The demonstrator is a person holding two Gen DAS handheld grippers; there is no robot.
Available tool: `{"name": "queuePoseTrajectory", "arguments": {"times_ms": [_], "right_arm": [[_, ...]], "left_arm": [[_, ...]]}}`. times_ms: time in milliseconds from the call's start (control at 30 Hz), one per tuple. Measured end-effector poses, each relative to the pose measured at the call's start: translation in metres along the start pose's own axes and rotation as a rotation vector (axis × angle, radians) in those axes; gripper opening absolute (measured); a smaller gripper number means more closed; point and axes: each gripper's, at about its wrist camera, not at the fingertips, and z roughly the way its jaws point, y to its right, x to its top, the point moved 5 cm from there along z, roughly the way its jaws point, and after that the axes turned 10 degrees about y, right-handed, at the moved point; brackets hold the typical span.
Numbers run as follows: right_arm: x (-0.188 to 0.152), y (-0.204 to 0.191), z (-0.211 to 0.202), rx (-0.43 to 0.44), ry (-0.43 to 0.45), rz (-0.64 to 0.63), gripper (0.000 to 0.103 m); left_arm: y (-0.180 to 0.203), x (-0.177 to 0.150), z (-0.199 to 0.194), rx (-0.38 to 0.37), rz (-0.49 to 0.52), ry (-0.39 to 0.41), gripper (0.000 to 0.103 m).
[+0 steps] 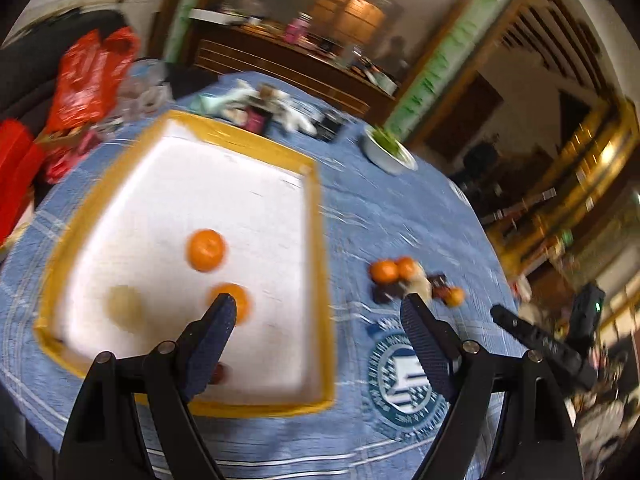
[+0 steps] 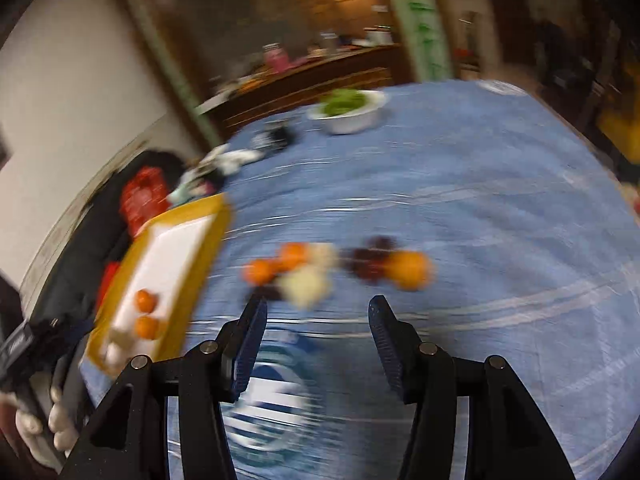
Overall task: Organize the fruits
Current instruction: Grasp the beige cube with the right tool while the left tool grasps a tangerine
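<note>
Showing dark fruit (image 1: 219, 374) by left claw (image 1: 316, 320) — right view lacks it

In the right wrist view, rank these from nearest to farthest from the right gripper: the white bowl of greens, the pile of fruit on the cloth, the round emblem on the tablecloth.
1. Round emblem: under the right gripper.
2. Fruit pile: just ahead, on the cloth.
3. White bowl: far edge of the table.
</note>
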Motion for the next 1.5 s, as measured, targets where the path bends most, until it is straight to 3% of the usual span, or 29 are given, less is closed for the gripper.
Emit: {"name": "queuePoseTrajectory", "arguments": {"times_ms": [167, 333, 533, 700, 833, 900, 1333, 1500], "right_arm": [[0.000, 0.045, -0.001, -0.053, -0.007, 0.050, 0.058], [-0.003, 0.047, 0.021, -0.011, -0.044, 0.042, 0.057], [-0.008, -0.004, 0.049, 0.093, -0.073, -0.087, 0.058], [-0.011, -0.035, 0.080, 0.095, -0.091, -0.202, 0.058], [-0.018, -0.036, 0.100, 0.088, -0.122, -0.185, 0.058], [-0.022, -0.038, 0.103, 0.090, -0.123, -0.187, 0.043], [-0.028, -0.011, 0.049, 0.119, 0.007, -0.076, 0.042], [-0.013, 0.007, 0.035, 0.098, 0.088, -0.006, 0.042]], "left_arm": [[0.045, -0.022, 0.026, -0.030, 0.096, -0.073, 0.081], [0.070, -0.037, 0.045, -0.029, 0.168, -0.126, 0.056], [0.070, -0.034, 0.062, 0.012, 0.170, -0.139, 0.055], [0.065, -0.027, 0.065, 0.026, 0.171, -0.131, 0.056], [0.062, -0.026, 0.072, 0.011, 0.169, -0.140, 0.056], [0.061, -0.026, 0.076, 0.001, 0.157, -0.146, 0.056], [0.078, -0.042, 0.095, 0.008, 0.153, -0.173, 0.056], [0.089, -0.041, 0.097, 0.050, 0.187, -0.168, 0.057]]}}
